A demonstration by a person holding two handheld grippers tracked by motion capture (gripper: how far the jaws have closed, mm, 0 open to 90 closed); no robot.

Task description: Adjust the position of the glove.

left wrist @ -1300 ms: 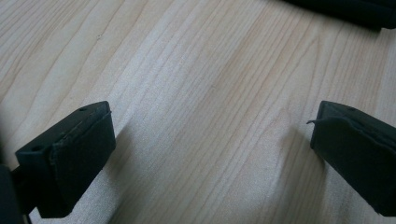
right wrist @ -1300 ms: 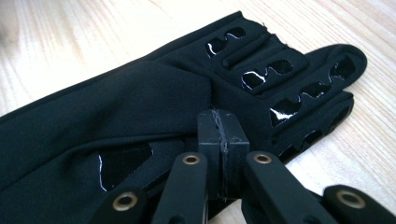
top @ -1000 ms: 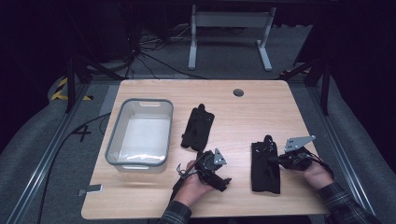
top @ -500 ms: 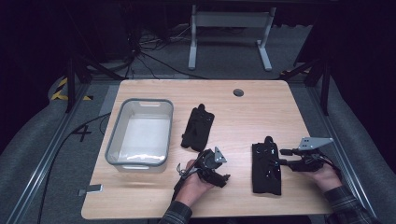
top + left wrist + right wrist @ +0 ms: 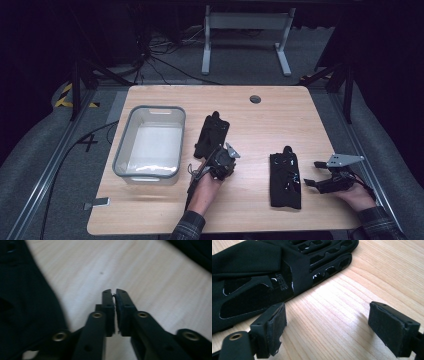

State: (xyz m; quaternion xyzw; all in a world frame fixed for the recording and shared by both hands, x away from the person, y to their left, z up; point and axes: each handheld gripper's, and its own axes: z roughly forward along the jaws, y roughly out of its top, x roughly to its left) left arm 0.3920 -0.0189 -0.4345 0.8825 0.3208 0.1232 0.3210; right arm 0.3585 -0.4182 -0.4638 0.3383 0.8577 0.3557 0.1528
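Two black gloves on the wooden counter [image 5: 250,210]; left glove [image 5: 212,135] near the middle, just right of the clear plastic bin [image 5: 150,142], lying fingers away from the person; right glove [image 5: 285,179] flat, well apart from the first, toward the right edge.

Left hand-held gripper [image 5: 219,161] at the near end of the left glove, held in the left hand [image 5: 206,184]; jaws just closed, now pressed together with nothing between them, seen plainly in the left gripper view [image 5: 114,305]; bare wood under the tips, dark glove fabric [image 5: 27,302] just beside at that view's left edge; touching the glove or not: cannot tell.

Right hand-held gripper [image 5: 311,182] just right of the right glove, held in the right hand [image 5: 356,196], grey three-cornered plate on top; jaws just opened, now wide apart, nothing between them but bare counter; right gripper view [image 5: 332,332] with the glove [image 5: 274,272] lying ahead and to that view's left, ribbed knuckle padding at the top, small printed label mid-palm; left pad [image 5: 275,330] close to the glove's edge, apart from it; pads worn and frayed at the corners.

Bin empty-looking, pale floor inside; small round hole [image 5: 255,99] in the counter near the far edge; grey metal stand [image 5: 245,40] on the floor beyond the counter; cables strewn on the dark floor behind.
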